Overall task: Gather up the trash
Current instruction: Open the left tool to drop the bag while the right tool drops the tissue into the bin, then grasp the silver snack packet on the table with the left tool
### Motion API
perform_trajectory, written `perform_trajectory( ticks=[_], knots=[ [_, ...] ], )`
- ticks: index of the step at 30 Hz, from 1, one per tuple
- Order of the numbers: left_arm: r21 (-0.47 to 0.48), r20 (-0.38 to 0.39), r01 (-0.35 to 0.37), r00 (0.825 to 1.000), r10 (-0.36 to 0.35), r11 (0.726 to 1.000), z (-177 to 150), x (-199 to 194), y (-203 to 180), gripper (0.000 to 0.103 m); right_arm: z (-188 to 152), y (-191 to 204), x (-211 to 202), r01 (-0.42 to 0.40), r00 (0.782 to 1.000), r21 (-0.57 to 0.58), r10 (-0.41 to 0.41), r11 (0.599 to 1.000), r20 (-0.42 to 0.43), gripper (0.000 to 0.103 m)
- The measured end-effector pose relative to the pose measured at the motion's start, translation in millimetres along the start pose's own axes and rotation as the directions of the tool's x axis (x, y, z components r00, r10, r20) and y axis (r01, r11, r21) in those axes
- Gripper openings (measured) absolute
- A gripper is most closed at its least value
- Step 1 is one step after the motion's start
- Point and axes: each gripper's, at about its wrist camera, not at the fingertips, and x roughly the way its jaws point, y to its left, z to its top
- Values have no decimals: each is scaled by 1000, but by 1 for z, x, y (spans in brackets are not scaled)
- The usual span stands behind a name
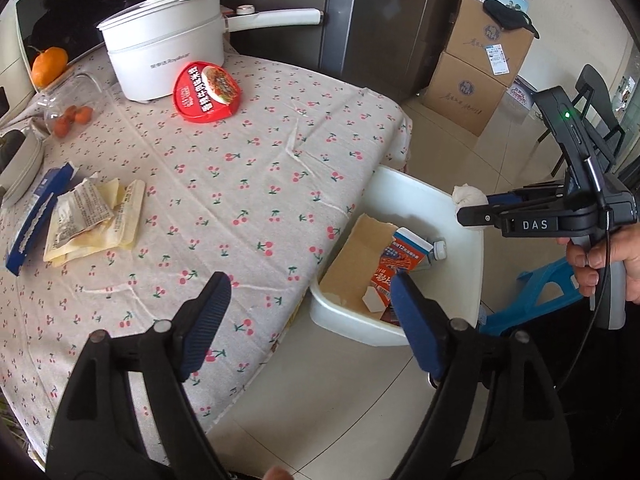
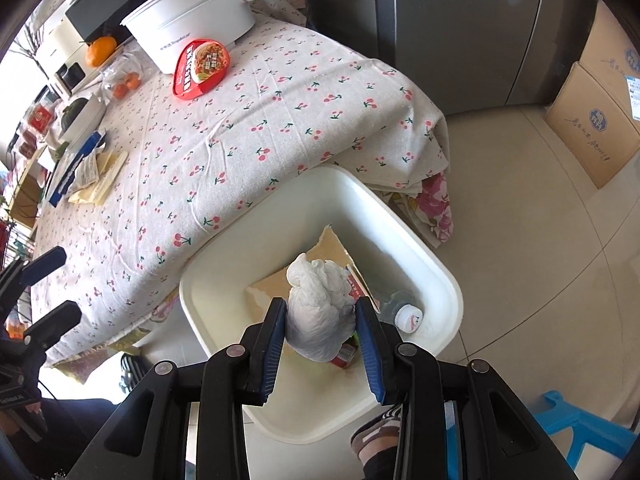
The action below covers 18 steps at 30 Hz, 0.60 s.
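My right gripper (image 2: pixel 320 316) is shut on a crumpled white tissue wad (image 2: pixel 320 312) and holds it over the white trash bin (image 2: pixel 420 240) beside the table. From the left wrist view the right gripper (image 1: pixel 472 210) hangs above the bin (image 1: pixel 464 264) with the wad (image 1: pixel 468 194) at its tips. The bin holds cardboard (image 1: pixel 352 264), a red and white carton (image 1: pixel 396 264) and a small bottle (image 2: pixel 408 318). My left gripper (image 1: pixel 312 300) is open and empty over the table edge. On the table lie crumpled yellowish wrappers (image 1: pixel 96 216), a blue box (image 1: pixel 36 216) and a red bowl lid (image 1: pixel 208 92).
A white electric pot (image 1: pixel 164 52) stands at the back of the cherry-print tablecloth (image 1: pixel 248 168). An orange (image 1: pixel 50 66), a glass jar with small fruit (image 1: pixel 68 108) and a bowl (image 1: pixel 20 168) sit at the left. Cardboard boxes (image 1: pixel 472 68), a fridge (image 1: pixel 380 12) and a blue stool (image 1: pixel 532 300) stand on the tiled floor.
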Motion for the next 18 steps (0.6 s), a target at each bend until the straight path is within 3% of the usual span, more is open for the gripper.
perform_trajectory(
  ticks=[6,7,9,12,18],
  knots=[
    [-41,21,-65,998,66,997,-11,-13,24,100,4,10,13,17,999,-1,-17,1000,-45,42],
    [-50,22,-69,997,71,996,-13,-14,28,101,4,11,14,17,998,4,-16,1000,-53,48],
    [-67,26,-74,997,76,995,-16,-17,35,102,5,13,16,19,998,12,-18,1000,-61,70],
    [-90,30,-93,995,96,992,-20,-22,43,102,6,17,16,32,998,12,-31,999,-54,85],
    [-137,47,-104,993,112,985,-27,-32,60,102,8,31,12,58,998,-30,-59,998,-18,91]
  ],
)
